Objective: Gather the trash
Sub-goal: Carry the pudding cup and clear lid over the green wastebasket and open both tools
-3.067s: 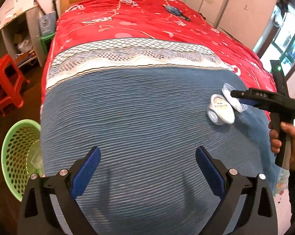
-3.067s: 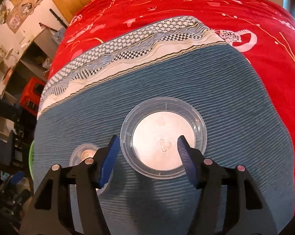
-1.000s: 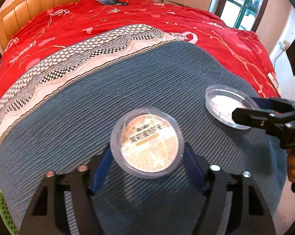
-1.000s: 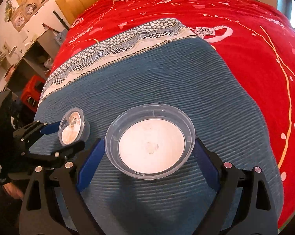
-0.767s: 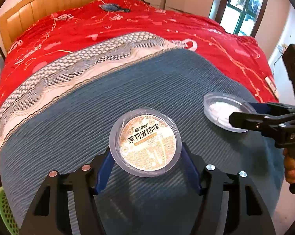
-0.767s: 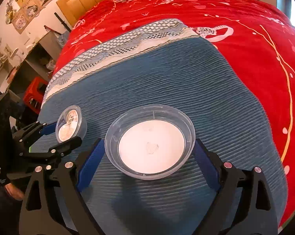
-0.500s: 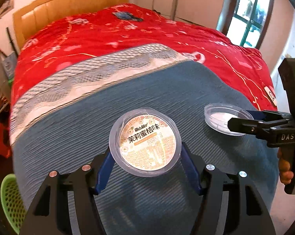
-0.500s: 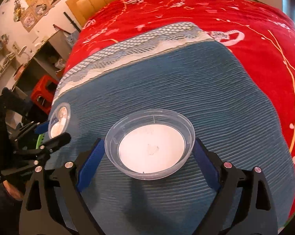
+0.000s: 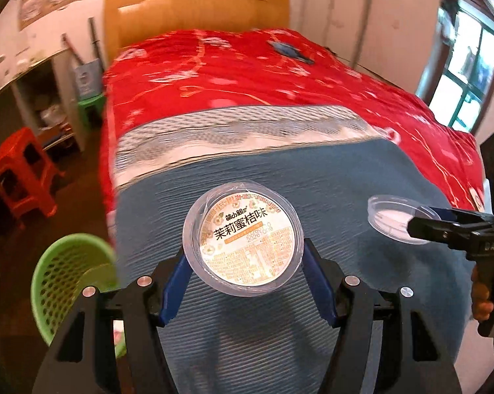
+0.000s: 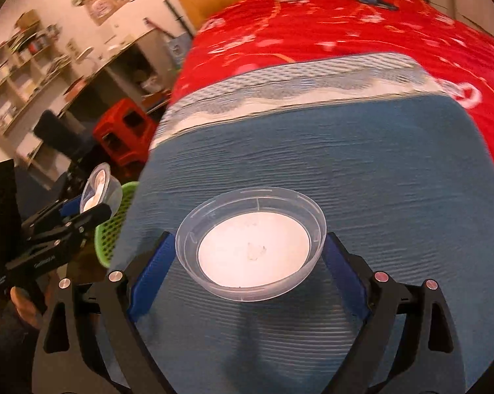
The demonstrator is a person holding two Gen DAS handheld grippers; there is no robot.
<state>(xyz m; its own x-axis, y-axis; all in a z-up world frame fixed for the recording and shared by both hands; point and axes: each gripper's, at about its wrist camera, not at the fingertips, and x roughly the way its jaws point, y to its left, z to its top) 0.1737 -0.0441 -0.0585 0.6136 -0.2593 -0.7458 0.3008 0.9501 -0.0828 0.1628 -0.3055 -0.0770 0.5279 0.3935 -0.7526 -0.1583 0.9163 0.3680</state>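
Both tongs are pinching trash above the bed (image 9: 312,177). Left tongs (image 9: 243,282) clamp a clear plastic cup (image 9: 243,241) by its sides, blue pads against its rim; its sealed printed top, yellow-white with Chinese characters, faces the camera. Right tongs (image 10: 247,262) grip a clear round plastic lid (image 10: 252,241) across its full width, one blue pad touching each edge, the white centre facing up. Both items hang over the blue ribbed part of the bedspread, clear of the fabric. In the left wrist view the right tongs (image 9: 443,223) show at the right edge with the lid (image 9: 393,218) and a hand (image 9: 486,292) on the handle. A green perforated basket (image 9: 66,272) stands on the floor beside the bed's near left corner, below and left of the cup. A red plastic stool (image 9: 20,174) sits farther left.
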